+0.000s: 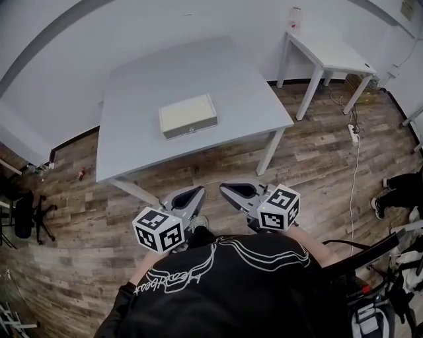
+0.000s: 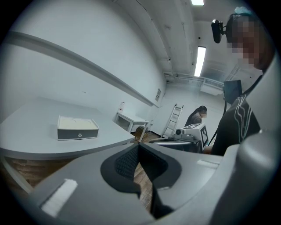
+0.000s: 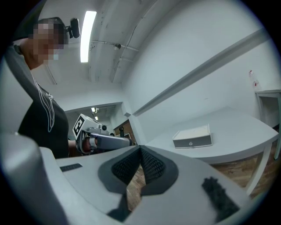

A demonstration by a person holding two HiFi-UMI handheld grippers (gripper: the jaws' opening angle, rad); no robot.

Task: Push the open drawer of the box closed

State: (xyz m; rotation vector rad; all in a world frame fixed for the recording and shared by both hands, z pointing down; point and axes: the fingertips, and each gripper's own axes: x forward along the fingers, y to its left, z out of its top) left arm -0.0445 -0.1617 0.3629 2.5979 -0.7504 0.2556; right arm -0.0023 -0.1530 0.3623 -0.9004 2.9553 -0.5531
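A low box [image 1: 188, 115] with a cream top and a grey drawer front stands in the middle of the grey table [image 1: 132, 86]. The drawer front carries a small knob and faces me; how far out it stands I cannot tell. The box also shows in the left gripper view [image 2: 77, 128] and in the right gripper view [image 3: 192, 137]. My left gripper [image 1: 197, 193] and right gripper [image 1: 226, 190] hang side by side close to my body, short of the table's front edge and over the wooden floor. Both have their pads together at the tips with nothing held [image 2: 138, 145] [image 3: 140, 148].
A small white table [image 1: 330, 56] stands at the back right with a bottle [image 1: 294, 16] on it. A power strip [image 1: 353, 135] and cable lie on the floor at the right. An office chair [image 1: 26, 214] is at the left. A ladder [image 2: 173, 119] and another person [image 2: 197, 116] stand far off.
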